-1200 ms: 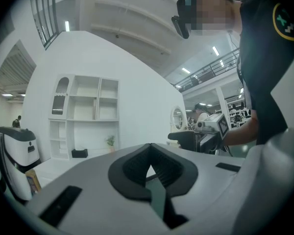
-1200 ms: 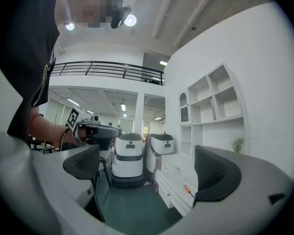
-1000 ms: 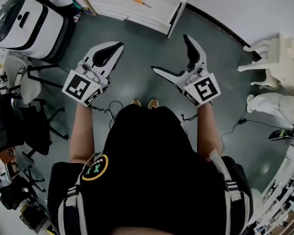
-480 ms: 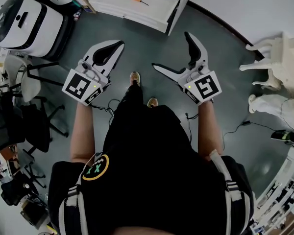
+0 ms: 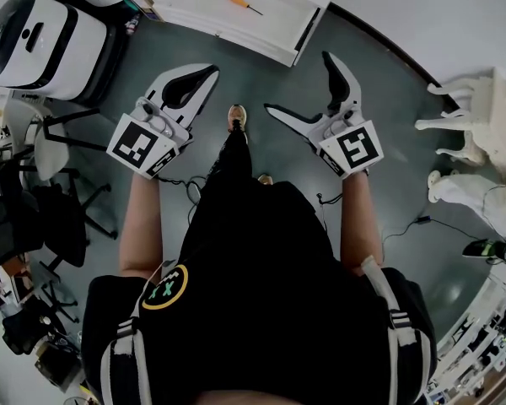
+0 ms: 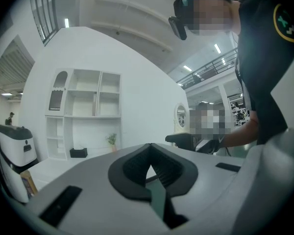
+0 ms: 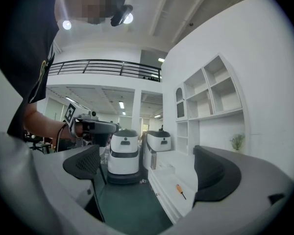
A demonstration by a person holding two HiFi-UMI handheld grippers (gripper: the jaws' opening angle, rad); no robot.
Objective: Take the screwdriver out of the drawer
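Note:
An orange-handled screwdriver [image 5: 244,4] lies in an open white drawer [image 5: 236,30] low on the wall unit, at the top of the head view. Both grippers hang in the air over the green floor, short of the drawer. My left gripper [image 5: 209,73] has its jaws closed tip to tip with nothing between them, which the left gripper view confirms [image 6: 149,149]. My right gripper [image 5: 300,84] is spread wide and empty. Between its jaws [image 7: 149,169] the right gripper view shows the screwdriver [image 7: 180,191] in the drawer [image 7: 167,196] ahead.
Two white machines [image 5: 35,36] stand left of the drawer. Chairs and stools [image 5: 55,146] crowd the left side. White animal-shaped furniture [image 5: 481,112] stands at the right. Cables [image 5: 405,226] lie on the floor. The person's shoe [image 5: 236,116] is forward between the grippers.
The person has stepped forward, one foot now ahead between the grippers. The drawer with the screwdriver sits a little closer. Both grippers keep the same jaw states.

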